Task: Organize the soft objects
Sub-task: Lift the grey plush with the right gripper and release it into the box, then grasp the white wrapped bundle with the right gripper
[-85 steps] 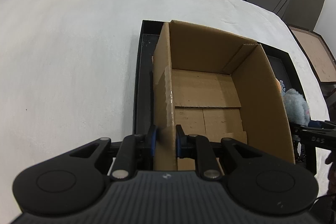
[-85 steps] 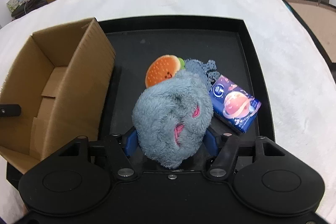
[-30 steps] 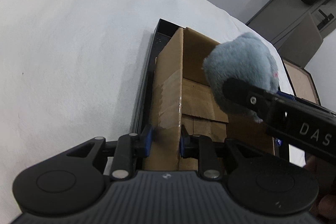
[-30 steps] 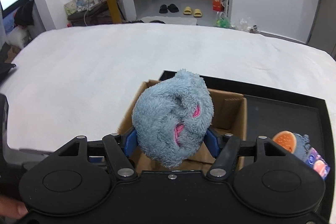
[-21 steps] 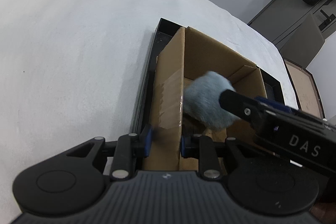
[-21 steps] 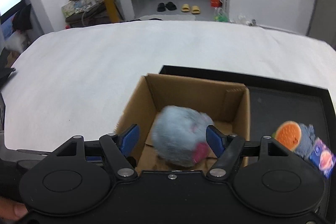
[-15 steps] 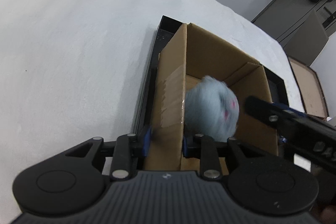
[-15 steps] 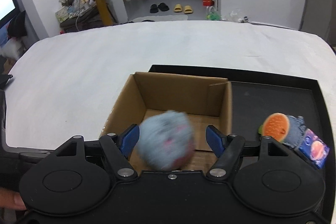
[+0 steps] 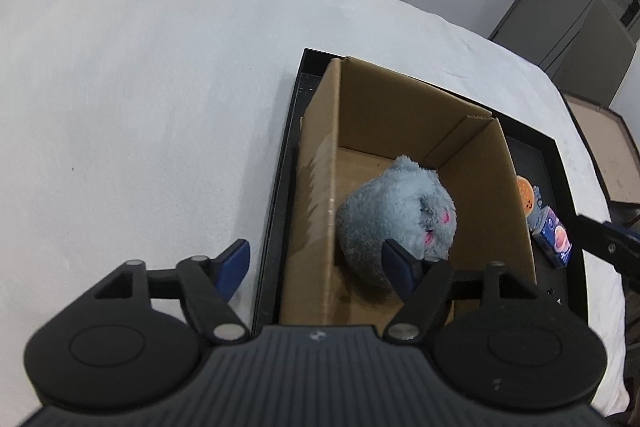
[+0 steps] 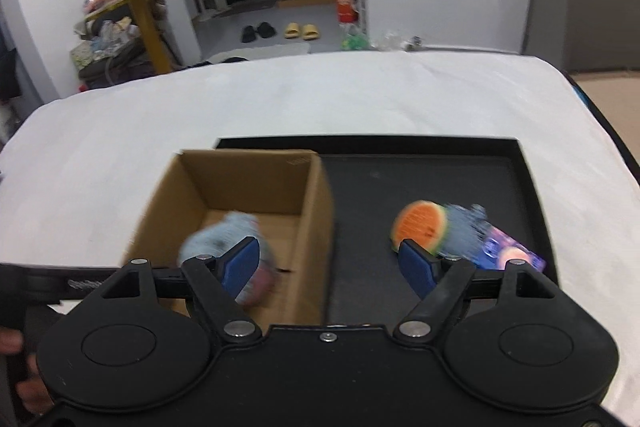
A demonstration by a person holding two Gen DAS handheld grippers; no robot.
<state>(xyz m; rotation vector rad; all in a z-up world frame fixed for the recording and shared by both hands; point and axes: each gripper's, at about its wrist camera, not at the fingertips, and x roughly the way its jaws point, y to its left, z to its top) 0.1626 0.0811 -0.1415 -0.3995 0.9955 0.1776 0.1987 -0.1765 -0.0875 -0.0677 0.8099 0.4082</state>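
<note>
Plush toy [image 9: 396, 215] is lying inside the cardboard box [image 9: 472, 147], just ahead of the left gripper [image 9: 316, 263], whose jaws are gaping wide and straddling the box's near wall. The right gripper [image 10: 328, 263] is hovering with jaws spread and gripping nothing; beyond its right jaw the burger plush [image 10: 418, 227] is sitting on the black tray [image 10: 528, 171]. It is likely handling light and squashy, so pinching across its round middle seems safest.

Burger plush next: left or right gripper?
Right. The right gripper is open, with the burger plush just ahead on the tray. The left gripper straddles the box wall.
</note>
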